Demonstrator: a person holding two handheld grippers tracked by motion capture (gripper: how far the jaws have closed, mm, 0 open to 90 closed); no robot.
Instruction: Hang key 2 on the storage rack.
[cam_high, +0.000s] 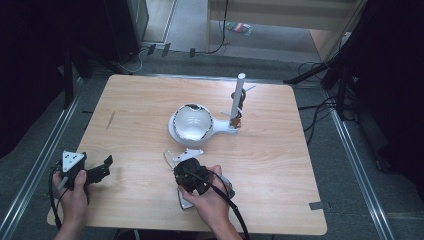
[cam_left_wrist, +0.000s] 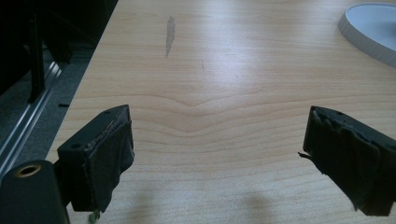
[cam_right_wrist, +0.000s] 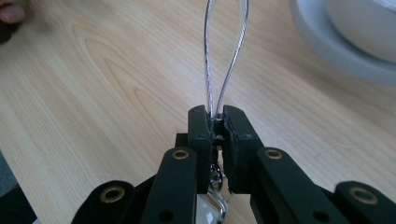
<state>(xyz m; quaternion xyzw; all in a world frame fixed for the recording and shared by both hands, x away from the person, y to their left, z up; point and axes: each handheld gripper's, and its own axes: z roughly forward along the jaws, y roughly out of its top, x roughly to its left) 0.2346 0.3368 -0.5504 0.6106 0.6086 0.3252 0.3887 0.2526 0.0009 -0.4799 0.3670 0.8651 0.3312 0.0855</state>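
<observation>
A white stand with a shiny round bowl (cam_high: 191, 123) and an upright white post (cam_high: 238, 100) sits mid-table. In front of it, my right gripper (cam_high: 187, 167) points toward the bowl. In the right gripper view its jaws (cam_right_wrist: 215, 116) are shut on a thin clear loop (cam_right_wrist: 224, 56) that sticks out ahead, past the stand's white rim (cam_right_wrist: 336, 42). A pale flat piece (cam_high: 182, 156) shows just ahead of that gripper. My left gripper (cam_high: 100, 170) rests at the table's near left corner, and its jaws (cam_left_wrist: 215, 158) stand wide open over bare wood with nothing between them.
The wooden table (cam_high: 280, 165) carries a dark streak (cam_high: 110, 120) at the left, also seen as the streak (cam_left_wrist: 170, 35). The stand's white rim (cam_left_wrist: 369, 28) shows at the upper right. Metal rails and cables lie on the floor beside the table.
</observation>
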